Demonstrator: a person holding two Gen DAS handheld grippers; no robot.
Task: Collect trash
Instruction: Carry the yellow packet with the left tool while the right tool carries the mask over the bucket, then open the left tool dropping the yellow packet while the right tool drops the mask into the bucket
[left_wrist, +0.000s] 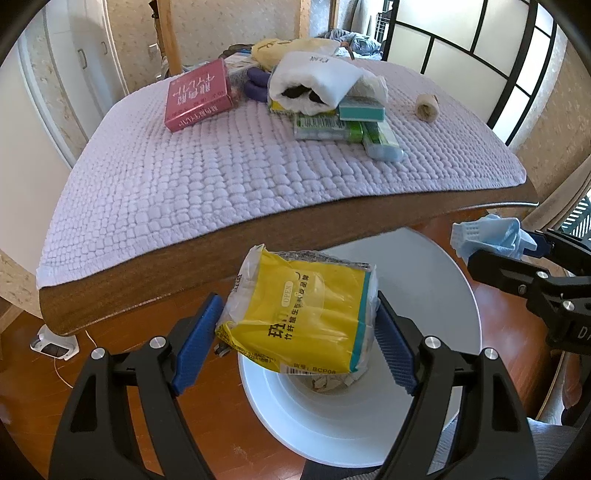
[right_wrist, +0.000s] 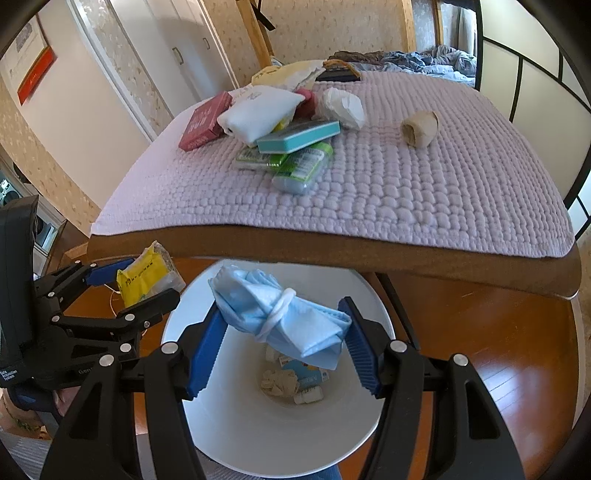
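Lilac quilted mat over wooden table

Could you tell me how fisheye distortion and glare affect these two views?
Left wrist view: the table edge bows strongly, corners are vignetted black, and the yellow packet stays sharp. Right wrist view: the same bowing, sunlight glares off the wooden floor, and the blue mask is crisp above the white bin.

two grippers, one white bin, one red box, one twine roll.
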